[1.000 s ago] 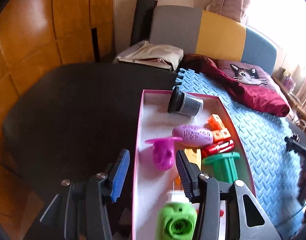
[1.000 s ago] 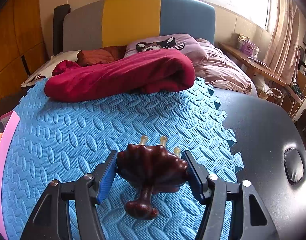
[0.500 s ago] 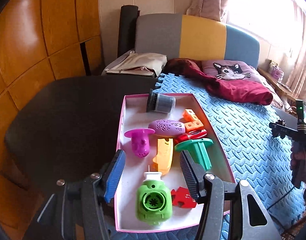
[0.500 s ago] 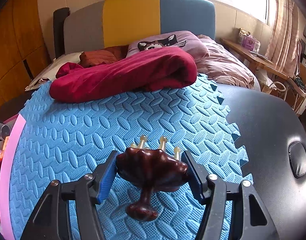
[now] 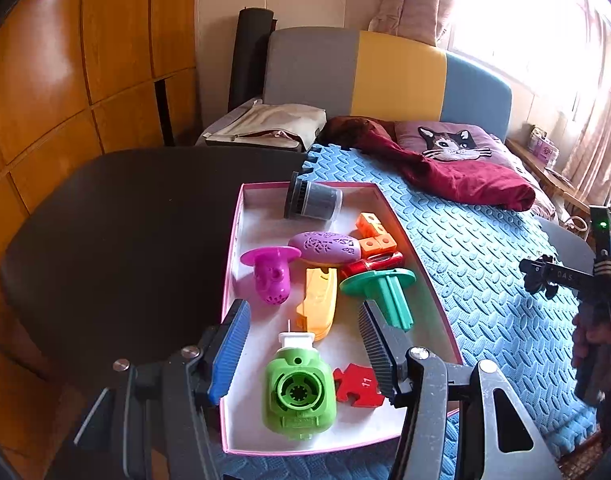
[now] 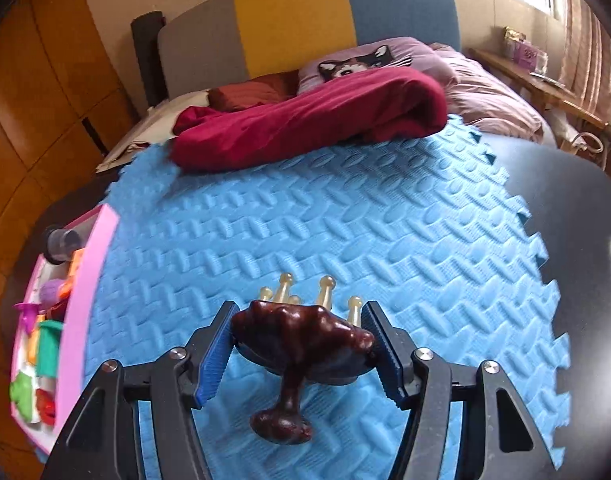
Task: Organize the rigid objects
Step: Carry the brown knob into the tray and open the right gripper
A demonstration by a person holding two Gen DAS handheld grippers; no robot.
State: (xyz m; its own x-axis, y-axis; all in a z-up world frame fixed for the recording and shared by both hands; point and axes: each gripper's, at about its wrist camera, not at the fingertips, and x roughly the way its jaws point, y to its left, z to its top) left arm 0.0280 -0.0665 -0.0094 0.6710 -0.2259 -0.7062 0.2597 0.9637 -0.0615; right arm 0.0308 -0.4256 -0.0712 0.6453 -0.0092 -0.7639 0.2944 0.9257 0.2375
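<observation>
My right gripper (image 6: 297, 342) is clamped on a dark brown wooden massager (image 6: 301, 344), both blue pads pressed against its rounded body. Its knobbed handle points back toward the camera and its pale, ball-tipped prongs point away. I hold it above the blue foam mat (image 6: 345, 224), clear of the surface, with the pink-edged tray (image 6: 91, 264) off at the left edge of that view. In the left wrist view, that same gripper shows at the far right edge, with a person's hand (image 5: 595, 340) around its grip.

My left gripper (image 5: 303, 336) hangs over the near end of the tray (image 5: 233, 256), jaws apart with nothing pressed between them; they have just been opening. Seen between the pads lies a green square toy (image 5: 299, 394) with a round socket and a white cap, and just right of it a red puzzle piece (image 5: 359, 384) marked 11.

Farther along the tray lie an orange plastic piece (image 5: 319, 304), a green flanged peg (image 5: 385, 288), a magenta mushroom-shaped toy (image 5: 271, 270), a purple patterned oval (image 5: 325, 246), a red piece (image 5: 371, 264), orange blocks (image 5: 375, 234) and, at the far end, a clear cup with a black lid (image 5: 313, 202) on its side.

The tray sits half on the mat and half on the dark tabletop (image 5: 125, 240). A maroon cloth (image 6: 305, 124) lies across the mat's far side, before a cat-face pillow (image 5: 449, 144).
</observation>
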